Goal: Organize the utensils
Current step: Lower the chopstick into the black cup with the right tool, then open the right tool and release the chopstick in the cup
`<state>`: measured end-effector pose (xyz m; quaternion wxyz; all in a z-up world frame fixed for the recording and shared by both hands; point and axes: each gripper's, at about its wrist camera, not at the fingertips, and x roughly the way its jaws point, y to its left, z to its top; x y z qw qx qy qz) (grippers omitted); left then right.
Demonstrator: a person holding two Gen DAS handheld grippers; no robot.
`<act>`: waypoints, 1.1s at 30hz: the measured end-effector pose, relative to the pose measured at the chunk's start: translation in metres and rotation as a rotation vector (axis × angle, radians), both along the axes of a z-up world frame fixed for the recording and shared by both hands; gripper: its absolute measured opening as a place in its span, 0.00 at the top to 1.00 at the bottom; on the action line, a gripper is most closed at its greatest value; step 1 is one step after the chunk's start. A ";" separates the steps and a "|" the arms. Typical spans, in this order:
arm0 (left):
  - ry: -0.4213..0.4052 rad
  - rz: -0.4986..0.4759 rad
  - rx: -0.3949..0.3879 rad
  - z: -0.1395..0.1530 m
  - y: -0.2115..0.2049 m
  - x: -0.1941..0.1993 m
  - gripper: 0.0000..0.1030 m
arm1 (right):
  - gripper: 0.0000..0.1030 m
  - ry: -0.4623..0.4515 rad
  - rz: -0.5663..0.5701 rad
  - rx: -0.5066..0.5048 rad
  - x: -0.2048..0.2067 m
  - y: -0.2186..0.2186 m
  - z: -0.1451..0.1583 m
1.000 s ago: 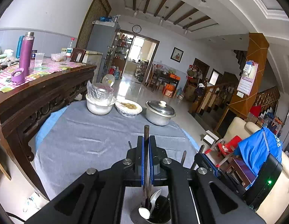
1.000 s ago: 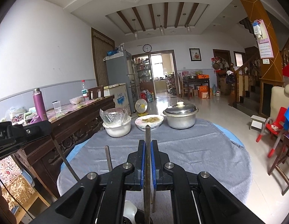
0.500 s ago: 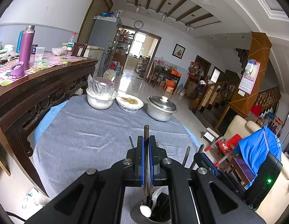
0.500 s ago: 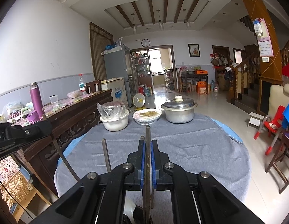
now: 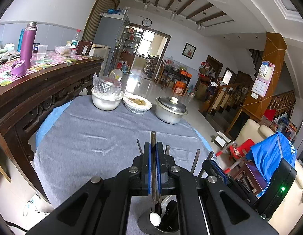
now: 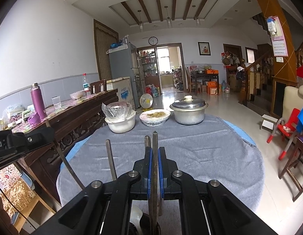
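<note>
My left gripper (image 5: 153,150) is shut on a dark chopstick (image 5: 153,137) that stands upright, its lower end in a metal utensil holder (image 5: 151,226) with a white spoon (image 5: 155,218) inside. My right gripper (image 6: 155,154) is shut on another dark chopstick (image 6: 155,141), also upright over the holder (image 6: 145,228). Other chopsticks (image 6: 110,156) lean out of the holder. The right gripper shows in the left wrist view (image 5: 216,166); the left gripper body shows in the right wrist view (image 6: 24,141).
A round table with a grey cloth (image 5: 92,137) carries a white bowl with plastic wrap (image 5: 106,98), a covered dish of food (image 5: 137,103) and a lidded metal pot (image 5: 171,109) at the far side. A dark wooden sideboard (image 5: 43,86) stands left.
Both grippers have lowered a little towards the table with their chopsticks; the bowls and pot sit lower and nearer in both views. The grips are unchanged.
</note>
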<state>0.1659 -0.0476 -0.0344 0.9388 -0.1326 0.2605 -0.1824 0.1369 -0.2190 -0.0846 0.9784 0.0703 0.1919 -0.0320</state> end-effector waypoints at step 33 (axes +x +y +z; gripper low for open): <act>0.035 -0.041 0.011 -0.004 -0.004 0.005 0.95 | 0.92 0.029 0.085 0.197 -0.001 -0.027 -0.010</act>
